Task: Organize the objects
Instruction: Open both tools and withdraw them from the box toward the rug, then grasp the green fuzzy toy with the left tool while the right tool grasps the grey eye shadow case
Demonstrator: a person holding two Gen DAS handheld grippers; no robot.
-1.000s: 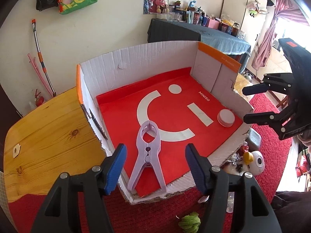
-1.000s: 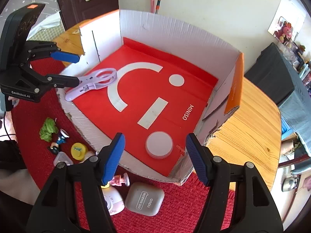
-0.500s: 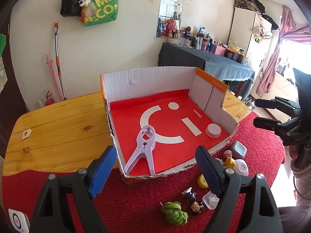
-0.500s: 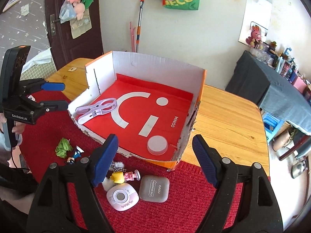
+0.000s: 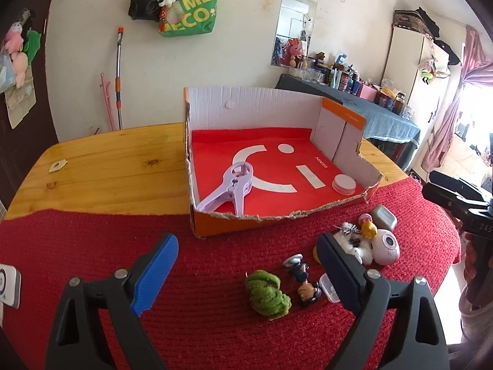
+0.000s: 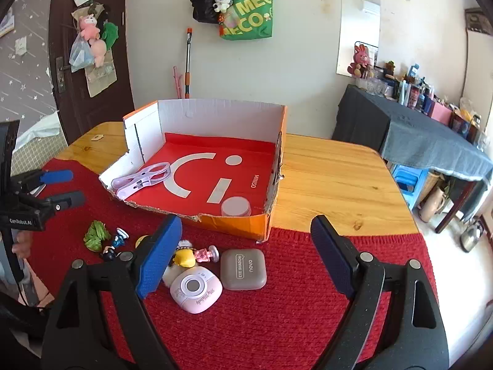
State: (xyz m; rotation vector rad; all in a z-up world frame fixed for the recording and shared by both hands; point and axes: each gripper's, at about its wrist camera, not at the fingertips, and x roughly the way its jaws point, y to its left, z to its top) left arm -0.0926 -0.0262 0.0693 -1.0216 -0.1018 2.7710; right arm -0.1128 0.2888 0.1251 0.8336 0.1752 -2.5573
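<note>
An open cardboard box [image 5: 277,114] [image 6: 215,114] with a red liner holds a lilac clothes clamp [image 5: 232,186] [image 6: 144,178] and a white round lid [image 5: 343,182] [image 6: 235,206]. On the red mat in front lie a green fuzzy toy [image 5: 266,291] [image 6: 96,236], a small figurine [image 5: 303,280] [image 6: 112,245], a yellow duck toy [image 5: 368,228] [image 6: 184,257], a pink round device [image 5: 385,246] [image 6: 197,288] and a grey eye-shadow case [image 5: 383,215] [image 6: 243,269]. My left gripper [image 5: 249,273] [image 6: 61,186] is open and empty above the mat. My right gripper [image 6: 245,257] is open and empty over the case.
The box stands on a wooden table [image 5: 107,166] [image 6: 332,178] partly covered by the red mat [image 5: 200,308] [image 6: 277,323]. A white device [image 5: 9,286] lies at the mat's left edge. A dark-clothed side table [image 6: 416,132] stands at the right.
Both grippers have pulled back and up from the box. The clamp and lid stay inside it, and the toys on the mat have come into view.
</note>
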